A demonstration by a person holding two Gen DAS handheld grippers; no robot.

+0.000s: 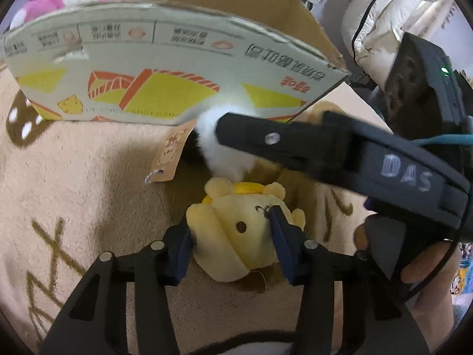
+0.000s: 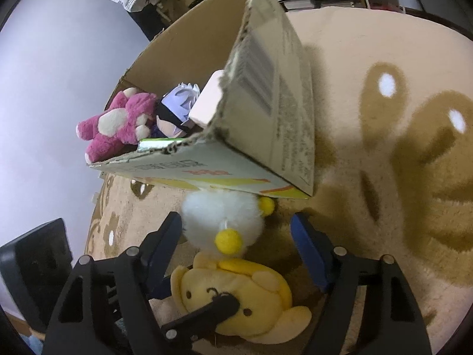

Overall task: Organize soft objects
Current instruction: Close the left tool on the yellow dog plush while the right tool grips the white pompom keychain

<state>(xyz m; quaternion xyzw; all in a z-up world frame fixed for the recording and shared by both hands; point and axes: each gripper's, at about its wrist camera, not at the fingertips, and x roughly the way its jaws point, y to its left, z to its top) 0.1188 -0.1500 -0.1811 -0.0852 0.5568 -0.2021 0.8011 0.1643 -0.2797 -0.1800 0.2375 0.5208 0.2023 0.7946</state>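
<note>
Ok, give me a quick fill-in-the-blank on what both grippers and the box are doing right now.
1. The left gripper is shut on the ____ plush.
2. The right gripper, jaws open, straddles the fluffy ____ plush.
3. The pink plush lies inside the ____ box.
4. The cardboard box stands on the beige ____.

Missing words: yellow; white; cardboard; rug

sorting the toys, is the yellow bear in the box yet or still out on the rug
Out. The yellow bear lies on the rug in front of the box, with the left gripper shut on it.

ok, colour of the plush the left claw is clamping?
Pale yellow plush with a brighter yellow band on its head; clearest in the left wrist view.
</note>
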